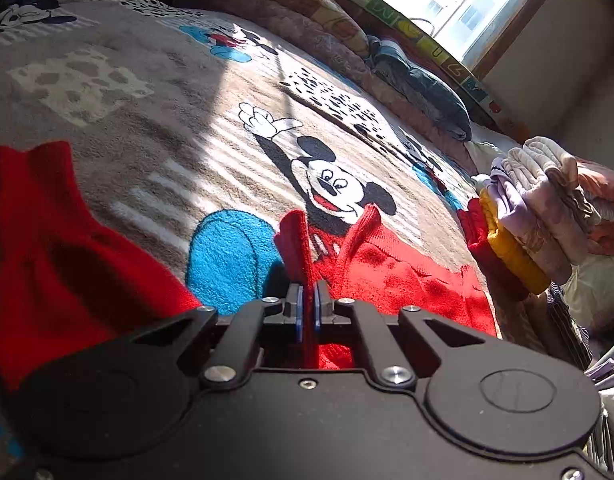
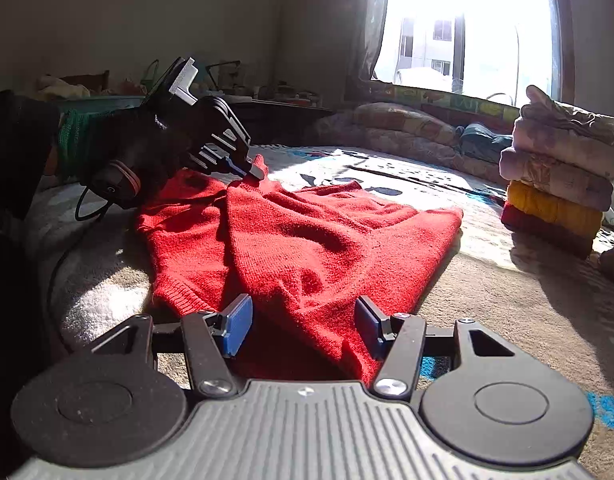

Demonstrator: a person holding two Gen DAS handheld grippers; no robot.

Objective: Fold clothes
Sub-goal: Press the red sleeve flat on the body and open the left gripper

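An edge of the red sweater [image 2: 307, 240] is pinched by the left gripper [image 1: 307, 300] for folding over, while the right gripper [image 2: 303, 326] is held wide (empty) at the hem.

one red sweater [image 2: 303, 236], five stacked folded clothes [image 2: 559, 176], two grippers [image 2: 303, 324]

Only loose colourful letters show on the window-side border strip [image 1: 435, 46], forming no readable word.

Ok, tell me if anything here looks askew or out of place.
Nothing is spilled or damaged. The red sweater lies rumpled and uneven on the blanket, one edge pinched up by the left gripper. The stack of folded clothes by the window leans slightly but stands.
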